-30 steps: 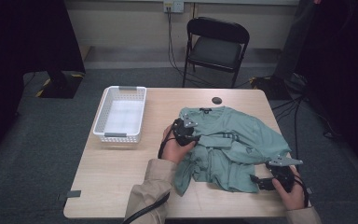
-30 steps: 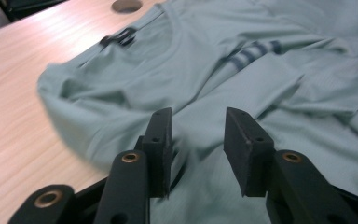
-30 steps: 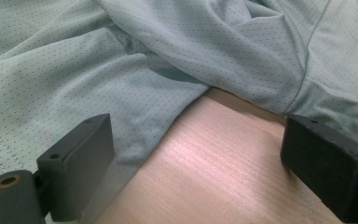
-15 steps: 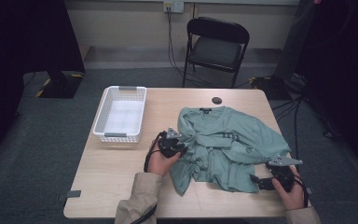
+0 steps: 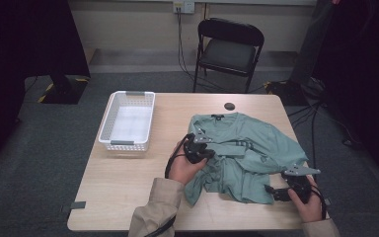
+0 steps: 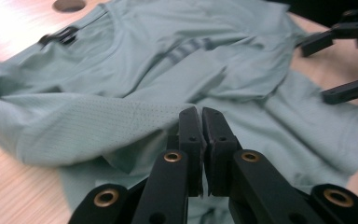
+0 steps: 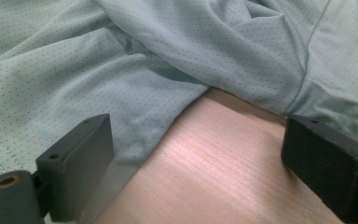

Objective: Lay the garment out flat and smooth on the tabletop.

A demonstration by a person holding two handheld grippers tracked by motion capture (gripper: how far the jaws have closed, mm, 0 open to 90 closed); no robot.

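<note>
So the green shirt (image 5: 246, 153) is spread out crumpled on the right half of the counter (image 5: 128, 187), white basket (image 5: 127, 120) off to its left. Left claw (image 5: 208, 154) has just been closing and it's pinching a fold at the shirt's left edge. Right claw (image 5: 275, 193) sits spread wide at the near right hem, gripping nothing
</note>
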